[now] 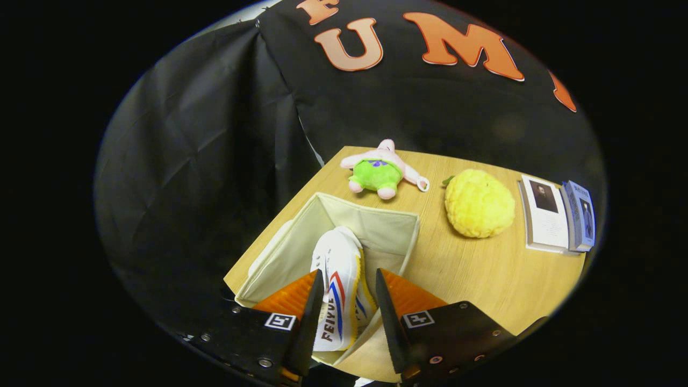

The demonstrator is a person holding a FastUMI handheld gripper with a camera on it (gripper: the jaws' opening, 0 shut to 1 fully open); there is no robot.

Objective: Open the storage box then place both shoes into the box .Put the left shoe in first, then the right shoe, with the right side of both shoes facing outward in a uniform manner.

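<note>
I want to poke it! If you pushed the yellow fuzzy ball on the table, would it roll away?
The yellow fuzzy ball looks plush, so it's probably soft and light. It seems a bit flattened where it sits on the table, so it might wobble or slide more than roll far. The gripper is open around the white shoe.

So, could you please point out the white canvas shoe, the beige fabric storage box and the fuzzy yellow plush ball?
White canvas shoe (339,269): gripper view, upper, between the fingers.
Beige fabric storage box (384,228): gripper view, far inner wall.
Fuzzy yellow plush ball (478,204): gripper view, middle.
</note>
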